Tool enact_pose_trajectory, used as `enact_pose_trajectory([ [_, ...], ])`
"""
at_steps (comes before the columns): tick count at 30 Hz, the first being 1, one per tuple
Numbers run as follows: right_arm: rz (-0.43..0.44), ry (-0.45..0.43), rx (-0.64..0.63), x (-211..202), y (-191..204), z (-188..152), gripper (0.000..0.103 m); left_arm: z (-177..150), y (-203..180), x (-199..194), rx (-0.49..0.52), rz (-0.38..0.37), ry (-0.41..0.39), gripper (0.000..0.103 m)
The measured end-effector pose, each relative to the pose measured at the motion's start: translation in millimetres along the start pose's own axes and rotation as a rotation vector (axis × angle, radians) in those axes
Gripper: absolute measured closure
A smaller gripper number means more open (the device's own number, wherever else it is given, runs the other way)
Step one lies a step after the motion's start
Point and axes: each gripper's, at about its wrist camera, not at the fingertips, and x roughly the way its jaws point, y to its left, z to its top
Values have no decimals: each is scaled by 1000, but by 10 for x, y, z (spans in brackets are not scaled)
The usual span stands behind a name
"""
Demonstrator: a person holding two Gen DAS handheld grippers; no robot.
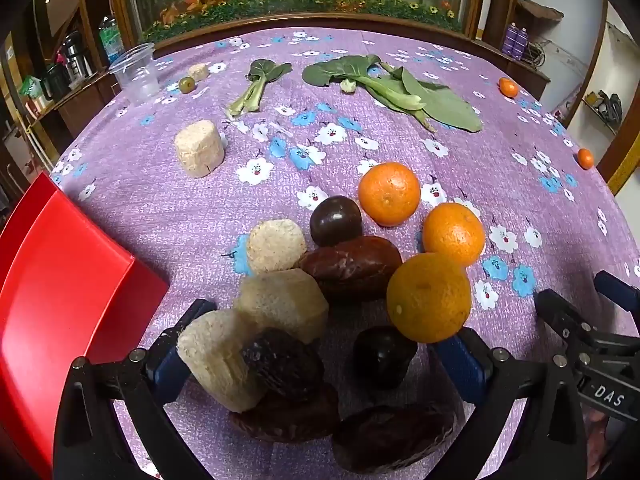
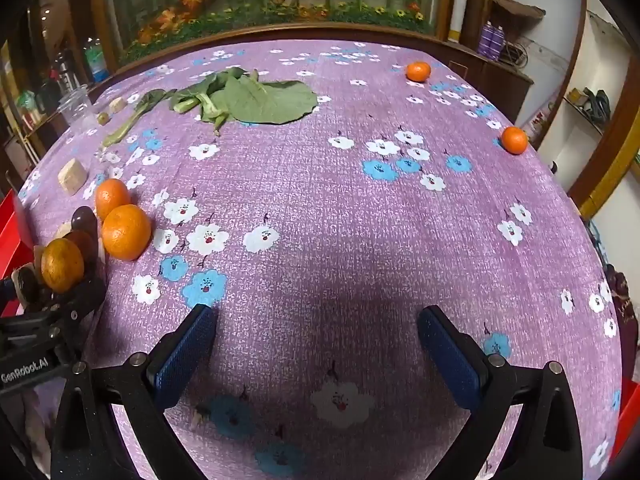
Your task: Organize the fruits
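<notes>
My left gripper (image 1: pixel 324 352) hangs open over a heap of produce on the purple flowered cloth. Between its blue pads (image 1: pixel 460 360) lie a beige cut chunk (image 1: pixel 216 360), a wrinkled dark fruit (image 1: pixel 284 360) and a black fruit (image 1: pixel 384 354); none is squeezed. Just beyond sit three oranges (image 1: pixel 428 297), a brown oblong fruit (image 1: pixel 352 266) and a round dark fruit (image 1: pixel 335 220). My right gripper (image 2: pixel 316 344) is open over bare cloth, to the right of the heap. Two small tangerines (image 2: pixel 418 71) (image 2: pixel 514 140) rest near the far right edge.
A red bin (image 1: pixel 60 280) stands at the table's left edge. Leafy greens (image 1: pixel 392 88), a clear plastic cup (image 1: pixel 136 72), a small green fruit (image 1: pixel 186 85) and more beige chunks (image 1: pixel 199 148) lie toward the back. A wooden-framed glass case runs behind the table.
</notes>
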Motion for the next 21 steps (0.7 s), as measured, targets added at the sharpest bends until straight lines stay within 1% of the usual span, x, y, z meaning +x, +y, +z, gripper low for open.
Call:
enact_pose_trajectory([
  [2,-3,-1,2,-6,8,-4,0,-20,17,-25,3,-10,18,0],
  [4,-5,4,8,-11,10,0,0,-53,66,-88,-19,-35,30,3],
  [5,-8,8,11,-15,15,1,0,-73,101,-138,-36,-55,27,8],
  [7,-6,21,20,-37,24,-10,0,-125,182,-260,-70,-87,8,8],
  [11,52,16,70,-138,-21,-60,1,-253,313,-561,-96,-92,-64,8],
  [12,60,4,80,-197,-20,-82,1,-261,281,-638,-111,-105,-110,8],
  [14,69,-23,89,-309,0,-114,1,-288,295,-815,-96,-76,-168,8],
  [16,97,-63,107,-443,21,-149,1,-310,299,-970,-86,-62,-223,8],
  [17,106,-84,113,-512,40,-174,1,-368,278,-1066,-70,-41,-240,8],
  [20,145,-135,130,-688,121,-218,1,-426,301,-1266,-56,-18,-302,8],
  [21,131,-138,114,-728,167,-237,0,-442,308,-1323,-60,-13,-319,8],
])
